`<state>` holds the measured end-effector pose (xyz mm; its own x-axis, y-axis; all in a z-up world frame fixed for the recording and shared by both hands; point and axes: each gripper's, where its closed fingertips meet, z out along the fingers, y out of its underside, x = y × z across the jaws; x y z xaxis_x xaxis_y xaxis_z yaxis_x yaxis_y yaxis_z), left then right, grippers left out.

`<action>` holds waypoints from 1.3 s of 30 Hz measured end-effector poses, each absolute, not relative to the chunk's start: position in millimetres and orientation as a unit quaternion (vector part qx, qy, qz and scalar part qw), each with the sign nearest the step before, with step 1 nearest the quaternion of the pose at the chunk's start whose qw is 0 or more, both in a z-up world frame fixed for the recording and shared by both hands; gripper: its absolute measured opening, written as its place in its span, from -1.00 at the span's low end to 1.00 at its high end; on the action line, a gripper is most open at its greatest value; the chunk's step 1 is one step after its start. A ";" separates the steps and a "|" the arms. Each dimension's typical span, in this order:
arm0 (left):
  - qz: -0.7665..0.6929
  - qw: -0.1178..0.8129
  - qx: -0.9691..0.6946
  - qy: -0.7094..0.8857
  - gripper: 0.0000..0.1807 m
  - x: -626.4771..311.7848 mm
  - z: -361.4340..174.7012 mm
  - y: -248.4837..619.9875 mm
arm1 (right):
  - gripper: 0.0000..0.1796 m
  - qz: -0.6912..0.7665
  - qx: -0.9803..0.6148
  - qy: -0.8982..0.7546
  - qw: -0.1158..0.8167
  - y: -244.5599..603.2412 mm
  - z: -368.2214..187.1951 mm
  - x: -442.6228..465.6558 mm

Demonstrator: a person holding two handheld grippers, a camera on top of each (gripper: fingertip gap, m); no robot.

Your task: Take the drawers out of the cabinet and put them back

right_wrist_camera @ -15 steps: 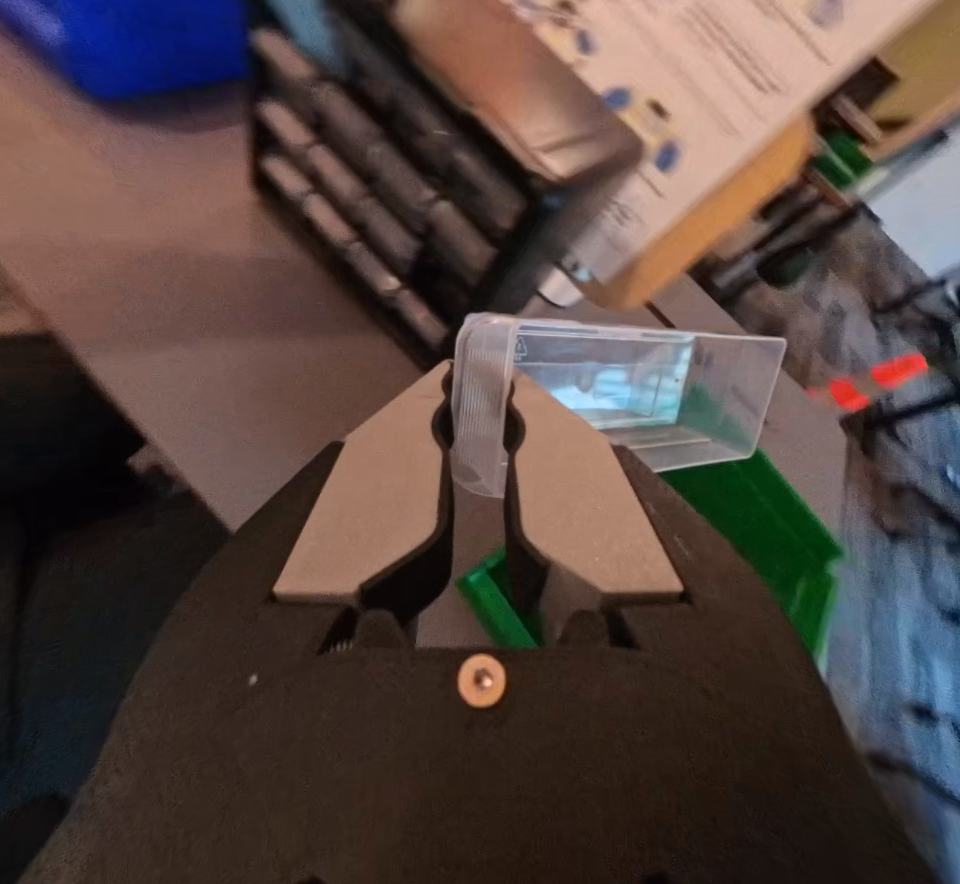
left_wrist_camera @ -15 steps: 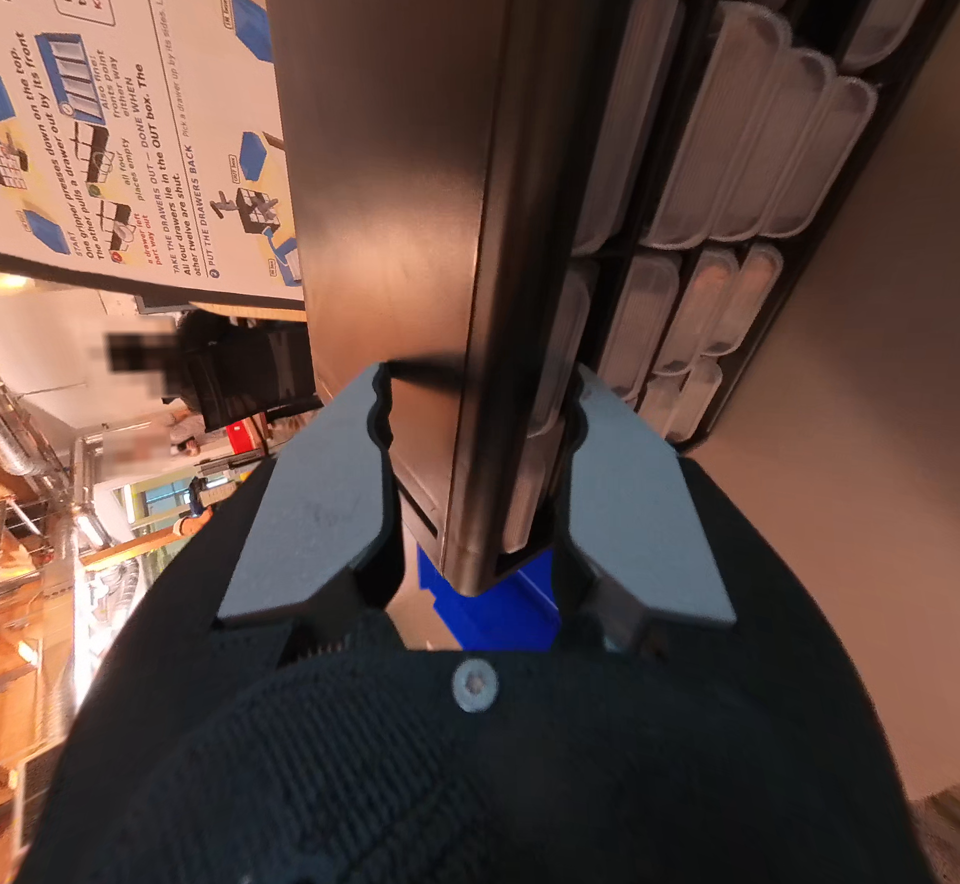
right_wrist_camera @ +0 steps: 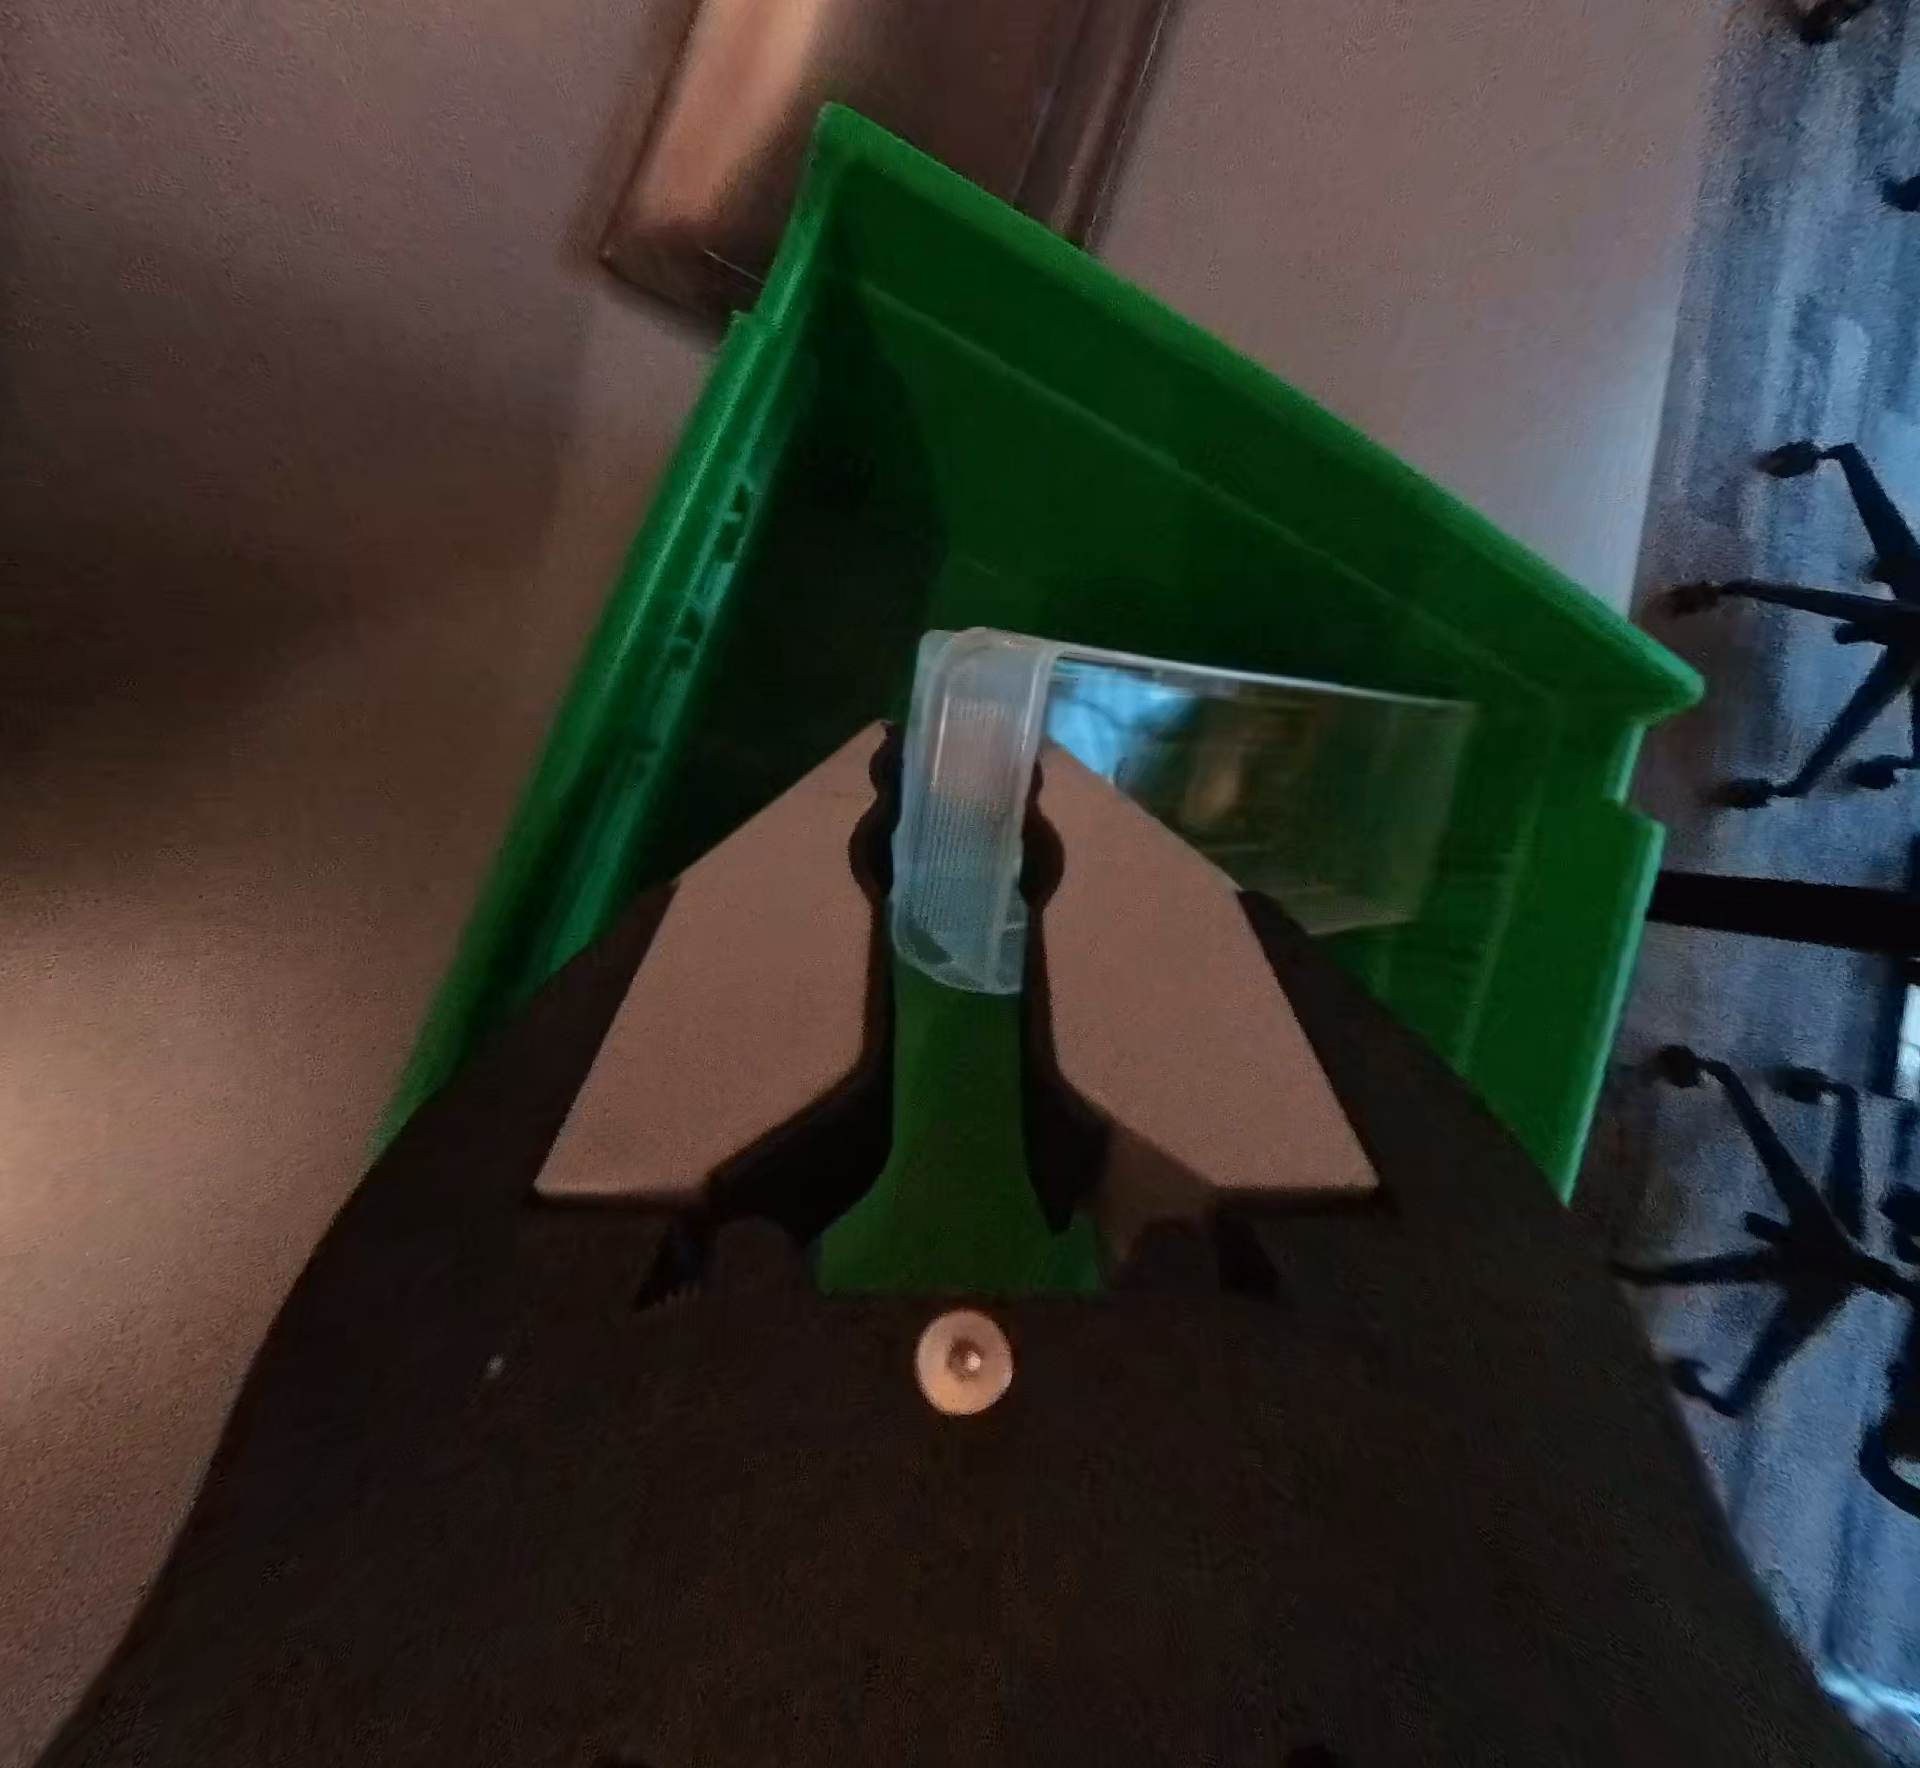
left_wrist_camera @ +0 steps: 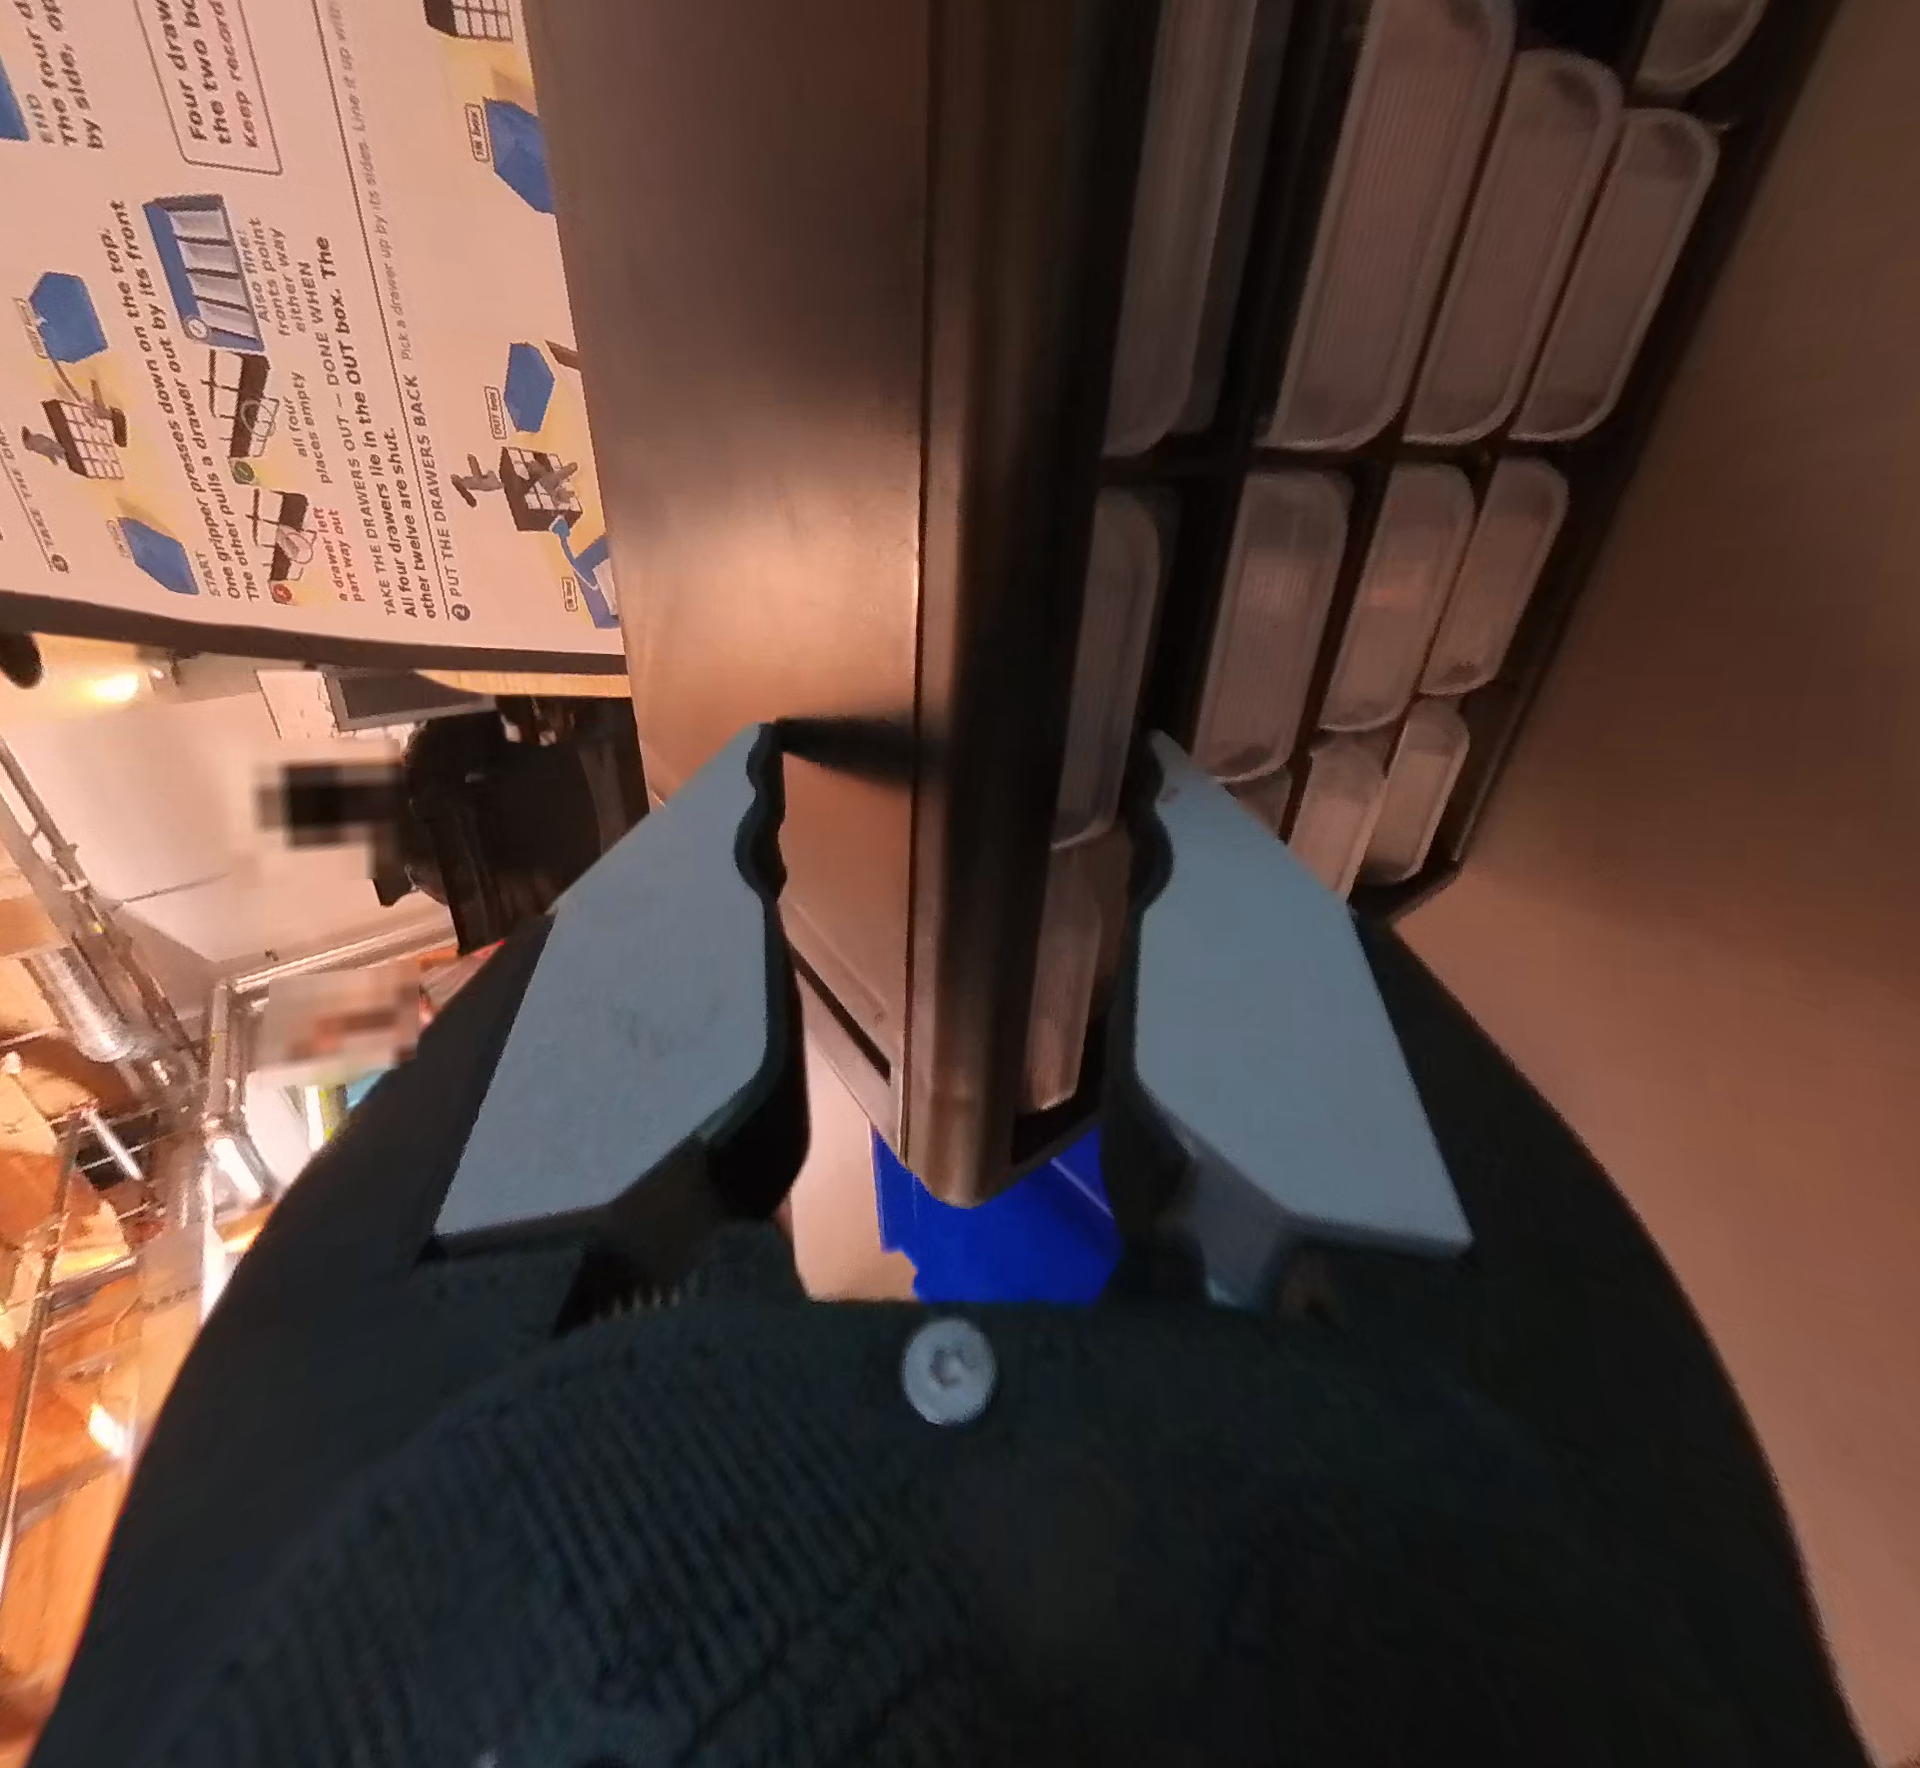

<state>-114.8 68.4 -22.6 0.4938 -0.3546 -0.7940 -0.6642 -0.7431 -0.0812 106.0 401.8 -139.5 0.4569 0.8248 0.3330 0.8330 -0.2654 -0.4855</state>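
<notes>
In the left wrist view the black cabinet [left_wrist_camera: 748,368] fills the middle, with rows of clear drawer fronts [left_wrist_camera: 1434,212] on its face. My left gripper [left_wrist_camera: 956,814] is open and straddles the cabinet's top front edge, one finger on the top panel and one against the drawer fronts. In the right wrist view my right gripper [right_wrist_camera: 961,783] is shut on the ribbed handle of a clear plastic drawer [right_wrist_camera: 1247,783]. It holds the drawer inside the open top of a green box [right_wrist_camera: 1143,430]. I cannot tell whether the drawer touches the box floor.
A blue box [left_wrist_camera: 997,1240] shows below the cabinet's corner. An instruction poster [left_wrist_camera: 260,316] stands behind the cabinet. A dark, blurred block [right_wrist_camera: 914,56] lies beyond the green box. Black chair bases [right_wrist_camera: 1818,575] stand on blue carpet past the table edge at right.
My right gripper has swung away from the cabinet and carried the clear drawer down over the green box. My left gripper has stayed on the cabinet edge.
</notes>
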 end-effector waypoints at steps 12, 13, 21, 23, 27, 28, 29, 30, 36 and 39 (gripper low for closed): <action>0.372 0.253 -0.816 0.363 -0.28 -114.9 -22.2 67.4 | -0.29 0.057 -0.766 -0.475 0.429 362.9 -66.1 120.6; 0.373 0.256 -0.815 0.363 -0.28 -114.8 -22.3 67.5 | -0.29 0.080 -0.755 -0.468 0.451 349.1 -53.4 125.1; 0.364 0.277 -0.817 0.352 -0.28 -114.4 -22.1 67.7 | -0.19 0.437 -0.639 -0.516 0.367 155.6 -42.0 94.4; 0.363 0.279 -0.820 0.344 -0.28 -114.3 -22.0 67.9 | -0.27 0.501 -0.598 -0.533 0.328 103.8 -54.8 73.7; 0.378 0.256 -0.828 0.325 -0.28 -114.5 -22.3 67.7 | -0.33 0.497 -0.595 -0.532 0.339 66.7 -88.7 27.8; 0.381 0.250 -0.829 0.324 -0.28 -114.6 -22.3 67.7 | -0.36 0.492 -0.604 -0.528 0.338 64.1 -96.7 16.5; 0.383 0.247 -0.829 0.324 -0.28 -114.5 -22.4 67.6 | -0.39 0.485 -0.616 -0.524 0.332 63.7 -104.8 7.2; 0.385 0.245 -0.829 0.324 -0.28 -114.5 -22.3 67.5 | -0.47 0.474 -0.634 -0.516 0.328 67.7 -113.1 -0.1; 0.404 0.177 -0.824 0.356 -0.27 -112.4 -22.3 71.4 | -0.44 0.534 -0.668 -0.428 0.291 82.9 -124.7 -29.7; 0.416 0.139 -0.816 0.377 -0.26 -110.3 -22.7 73.7 | -0.42 0.563 -0.665 -0.400 0.286 90.4 -120.1 -33.3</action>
